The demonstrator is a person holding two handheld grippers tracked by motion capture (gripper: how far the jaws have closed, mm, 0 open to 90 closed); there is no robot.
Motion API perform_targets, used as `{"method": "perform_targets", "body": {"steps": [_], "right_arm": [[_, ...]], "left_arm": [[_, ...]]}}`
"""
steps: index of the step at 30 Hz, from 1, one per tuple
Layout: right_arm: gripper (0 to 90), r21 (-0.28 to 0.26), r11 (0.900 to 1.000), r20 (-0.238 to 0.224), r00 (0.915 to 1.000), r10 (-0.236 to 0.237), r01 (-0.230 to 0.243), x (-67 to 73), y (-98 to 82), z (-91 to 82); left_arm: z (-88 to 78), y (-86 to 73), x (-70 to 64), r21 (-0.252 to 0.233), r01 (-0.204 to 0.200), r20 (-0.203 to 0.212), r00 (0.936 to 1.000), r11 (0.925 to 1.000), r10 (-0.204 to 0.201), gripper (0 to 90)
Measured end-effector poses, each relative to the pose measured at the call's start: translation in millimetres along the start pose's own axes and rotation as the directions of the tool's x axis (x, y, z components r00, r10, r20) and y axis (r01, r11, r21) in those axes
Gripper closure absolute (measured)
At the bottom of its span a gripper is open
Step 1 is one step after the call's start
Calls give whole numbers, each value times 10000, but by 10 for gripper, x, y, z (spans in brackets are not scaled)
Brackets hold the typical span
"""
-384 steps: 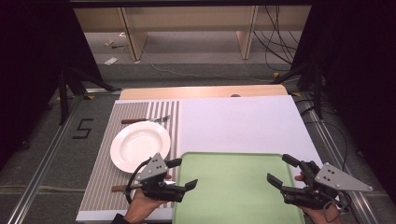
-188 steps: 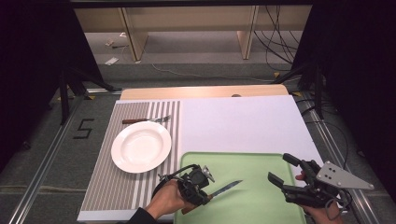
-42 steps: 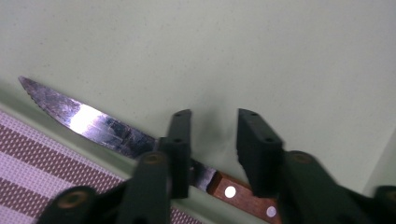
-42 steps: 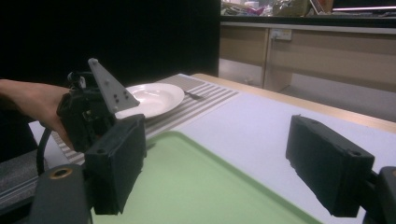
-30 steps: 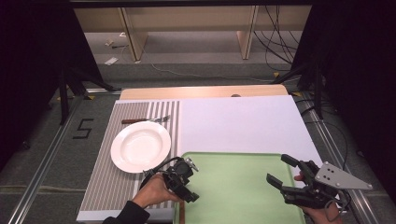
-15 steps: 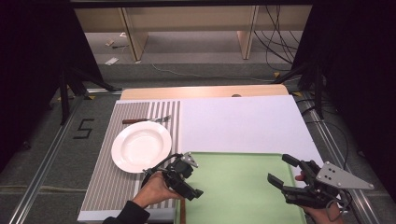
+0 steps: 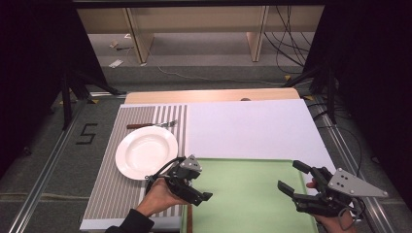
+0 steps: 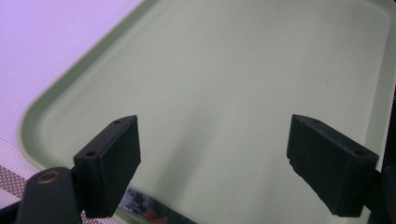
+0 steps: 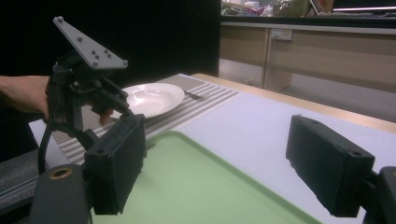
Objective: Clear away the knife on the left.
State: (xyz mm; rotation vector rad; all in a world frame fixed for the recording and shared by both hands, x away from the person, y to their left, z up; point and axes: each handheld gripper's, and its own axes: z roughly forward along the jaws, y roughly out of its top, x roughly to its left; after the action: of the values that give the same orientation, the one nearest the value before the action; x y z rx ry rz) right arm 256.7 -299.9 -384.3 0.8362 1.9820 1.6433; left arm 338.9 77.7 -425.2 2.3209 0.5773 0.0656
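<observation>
The left claw [image 7: 194, 187] hangs with jaws spread wide and empty over the near left corner of the flat pale-green plastic tray [image 7: 252, 194]; a knife's shiny blade [image 8: 140, 210] glints just below it in the left gripper view. The right claw [image 7: 296, 177], likewise agape, hovers at the tray's right edge. The round white plate [image 7: 145, 151] lies left.

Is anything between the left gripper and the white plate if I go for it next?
Nothing visible. The left gripper, open, hovers at the green tray's left edge, and the plate lies just beyond it on the striped mat. The fork sits behind the plate.
</observation>
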Motion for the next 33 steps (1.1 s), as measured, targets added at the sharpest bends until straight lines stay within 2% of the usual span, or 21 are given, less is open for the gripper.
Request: {"method": "perform_targets", "body": {"steps": [2, 3, 4, 5, 6, 9, 10, 12, 14, 15, 21, 25, 30, 33], "right_arm": [[213, -3, 10000, 6, 10000, -6, 6, -1, 0, -1], [213, -3, 10000, 6, 10000, -6, 6, -1, 0, -1], [213, -8, 10000, 8, 10000, 4, -4, -2, 0, -1], [213, -8, 10000, 8, 10000, 4, -4, -2, 0, -1], [213, -15, 10000, 12, 10000, -13, 13, -2, 1, -1], [213, -10, 10000, 12, 10000, -4, 4, -1, 1, -2], [213, -10, 10000, 12, 10000, -4, 4, -1, 1, -2], [213, -10, 10000, 12, 10000, -2, 2, -2, 0, -2], [213, -11, 10000, 14, 10000, -4, 4, -3, 0, -2], [213, -10, 10000, 11, 10000, -3, 3, -2, 0, -2], [213, -7, 10000, 18, 10000, 8, -8, -2, 0, -2], [212, -5, 10000, 13, 10000, 8, -8, -3, -1, -1], [213, 2, 10000, 16, 10000, -1, 1, -2, -1, -1], [213, 7, 10000, 18, 10000, -2, 2, -1, -1, -1]], "left_arm": [[-13, -1, -6, -117, 29, -22, 10000, 9999, -29, 171], [-25, -6, -24, -275, 207, -21, 9998, 9994, -208, 171], [-60, -14, -45, -550, 406, -491, 9979, 9977, -433, 168], [-60, -14, -45, -550, 406, -491, 9979, 9977, -433, 167], [-79, -18, -60, -822, 402, -406, 9982, 9958, -436, 167], [-124, -19, -67, -1309, 207, -523, 9982, 9912, -277, 167], [-124, -19, -67, -1309, 207, -523, 9982, 9912, -277, 167], [-174, -24, -75, -1766, 158, -566, 9981, 9842, -262, 167], [-204, -31, -73, -2005, 171, -587, 9978, 9795, -294, 168], [-204, -31, -73, -2005, 171, -587, 9978, 9795, -294, 168], [-270, -83, -91, -2476, 197, -696, 9968, 9687, -381, 165], [-294, -107, -103, -2590, 214, -715, 9966, 9656, -413, 162], [-334, -158, -117, -2918, 197, -699, 9967, 9563, -419, 157], [-350, -175, -116, -2941, 177, -682, 9969, 9556, -394, 157]]}}
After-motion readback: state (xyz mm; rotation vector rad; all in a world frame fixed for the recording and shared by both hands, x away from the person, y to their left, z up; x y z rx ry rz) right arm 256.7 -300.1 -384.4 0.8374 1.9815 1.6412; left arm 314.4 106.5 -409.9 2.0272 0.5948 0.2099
